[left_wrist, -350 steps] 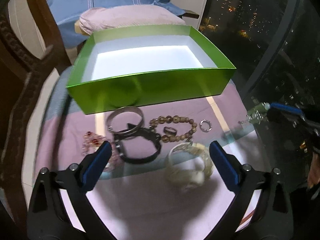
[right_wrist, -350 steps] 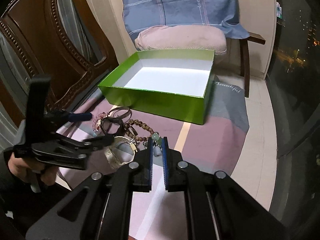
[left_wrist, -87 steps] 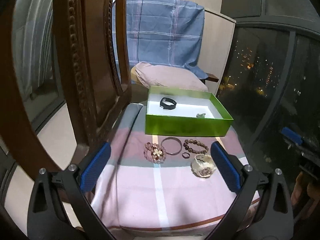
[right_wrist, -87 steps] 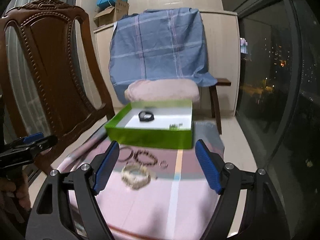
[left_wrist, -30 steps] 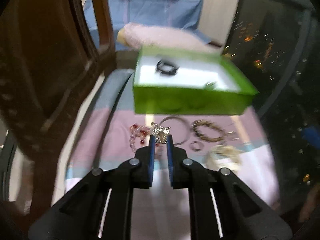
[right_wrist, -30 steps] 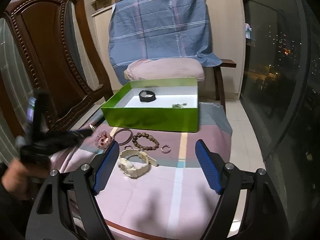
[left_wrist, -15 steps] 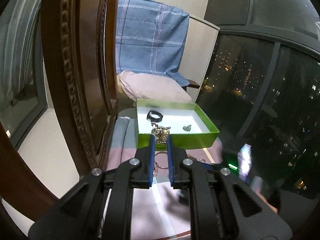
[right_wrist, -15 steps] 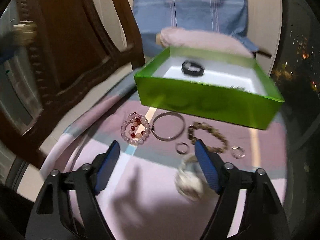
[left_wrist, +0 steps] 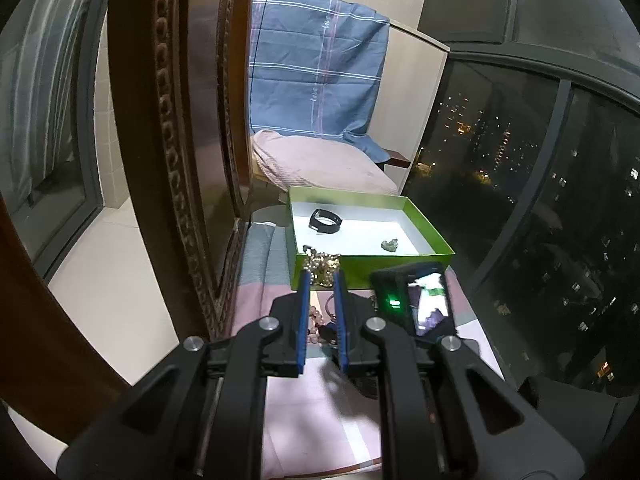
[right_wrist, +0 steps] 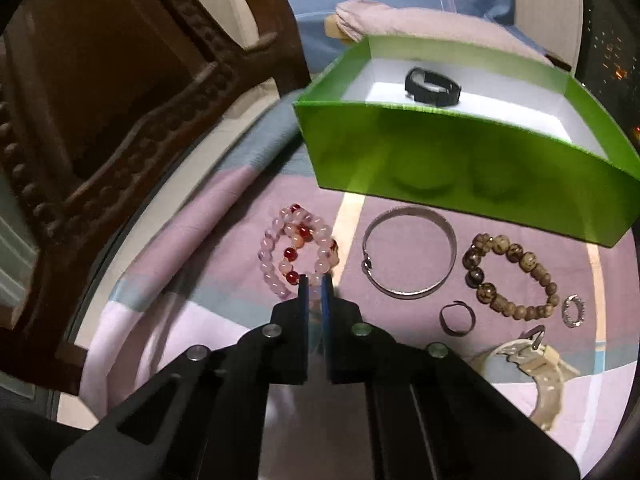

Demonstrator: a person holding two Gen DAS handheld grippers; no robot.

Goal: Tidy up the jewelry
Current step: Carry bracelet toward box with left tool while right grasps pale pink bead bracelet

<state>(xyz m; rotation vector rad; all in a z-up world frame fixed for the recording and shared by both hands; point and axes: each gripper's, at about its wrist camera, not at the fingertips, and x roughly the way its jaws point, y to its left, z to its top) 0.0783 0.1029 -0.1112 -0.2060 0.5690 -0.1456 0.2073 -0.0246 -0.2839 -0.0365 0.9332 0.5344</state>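
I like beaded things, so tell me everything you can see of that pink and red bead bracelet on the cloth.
The pink and red bead bracelet is a string of round glossy beads, mostly pale pink with a few deep red ones, apparently looped double. It lies flat on the pink cloth, left of the silver bangle and before the green box. The right gripper, jaws shut, has its tips at the near edge; whether it pinches a bead is unclear.

Colours here: my blue finger pads point(right_wrist: 303, 300) on black plastic. At 12 o'clock sits a bright green box point(right_wrist: 440, 168) with a white inside, black band point(right_wrist: 432, 86) in it. On the pink, white and grey-blue striped cloth point(right_wrist: 192, 240): pale pink and red bead bracelet point(right_wrist: 298, 250), silver bangle point(right_wrist: 408, 256), mottled brown beads point(right_wrist: 512, 276) at 3 o'clock, cream watch point(right_wrist: 536, 368). My left one holds gold jewelry point(left_wrist: 322, 266). Blue plaid sheet point(left_wrist: 316, 76) behind, dark brown carved chair point(right_wrist: 120, 120).
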